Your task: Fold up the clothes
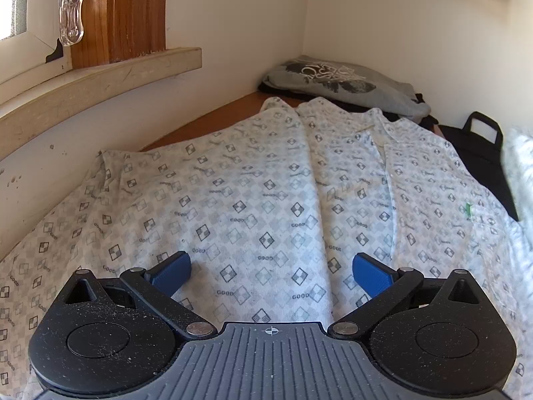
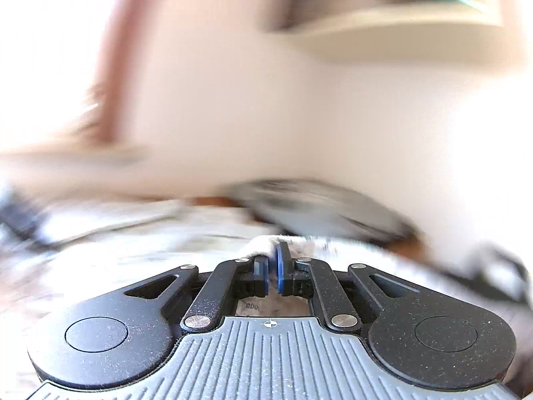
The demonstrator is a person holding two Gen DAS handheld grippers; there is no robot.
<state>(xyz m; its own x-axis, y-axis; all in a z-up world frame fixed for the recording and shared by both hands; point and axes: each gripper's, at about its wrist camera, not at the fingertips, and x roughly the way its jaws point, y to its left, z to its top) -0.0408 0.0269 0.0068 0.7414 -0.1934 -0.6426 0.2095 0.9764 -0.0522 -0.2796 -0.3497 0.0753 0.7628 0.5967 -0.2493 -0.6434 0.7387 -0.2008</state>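
Note:
A white shirt (image 1: 266, 180) printed with grey diamonds and "GOOD" lies spread flat across the wooden surface. Just above its near part sits my left gripper (image 1: 271, 271), its blue pads (image 1: 173, 273) wide apart and open, with cloth under them but nothing pinched. The right wrist view is heavily blurred by motion. There my right gripper (image 2: 271, 268) is shut on a fold of the white shirt (image 2: 263, 245), which bunches up between the blue pads (image 2: 279, 263). A blurred white patch of cloth (image 1: 521, 166) shows at the right edge of the left wrist view.
A folded grey printed garment (image 1: 336, 80) lies on dark clothes in the far corner. A black bag with a handle (image 1: 479, 146) sits at the right. A window sill (image 1: 100, 80) juts out from the left wall, and a shelf (image 2: 383, 23) hangs overhead.

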